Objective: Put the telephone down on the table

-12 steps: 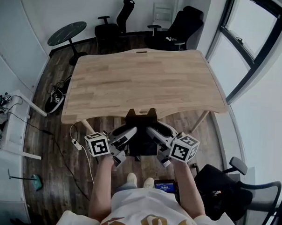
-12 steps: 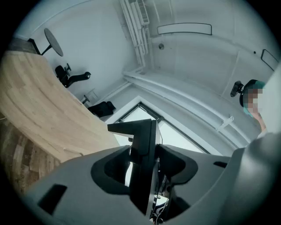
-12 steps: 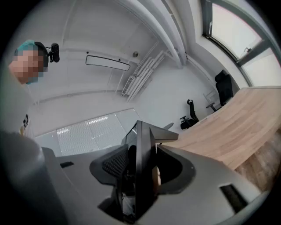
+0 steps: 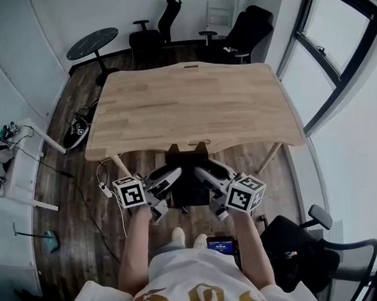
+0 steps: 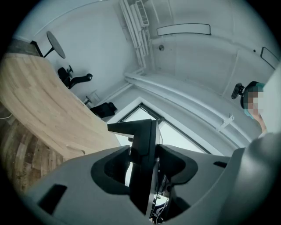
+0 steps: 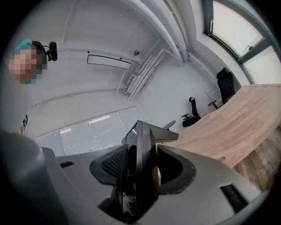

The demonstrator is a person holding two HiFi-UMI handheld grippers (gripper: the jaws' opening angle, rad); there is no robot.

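A black telephone point(image 4: 188, 178) hangs in the air between my two grippers, just in front of the near edge of the wooden table point(image 4: 190, 103) and above the floor. My left gripper point(image 4: 174, 175) clamps its left side and my right gripper point(image 4: 204, 173) its right side. In the left gripper view the telephone point(image 5: 141, 132) stands edge-on between the pads of the left gripper point(image 5: 145, 169), which press on it. The right gripper view shows the same: the telephone point(image 6: 142, 140) is squeezed in the right gripper point(image 6: 139, 169). The tabletop is bare.
Black office chairs point(image 4: 243, 34) and a round dark side table point(image 4: 91, 43) stand beyond the table. Cables and a power strip point(image 4: 102, 190) lie on the wood floor at left. Another chair point(image 4: 309, 252) is at my right, with a window wall point(image 4: 332, 66) behind.
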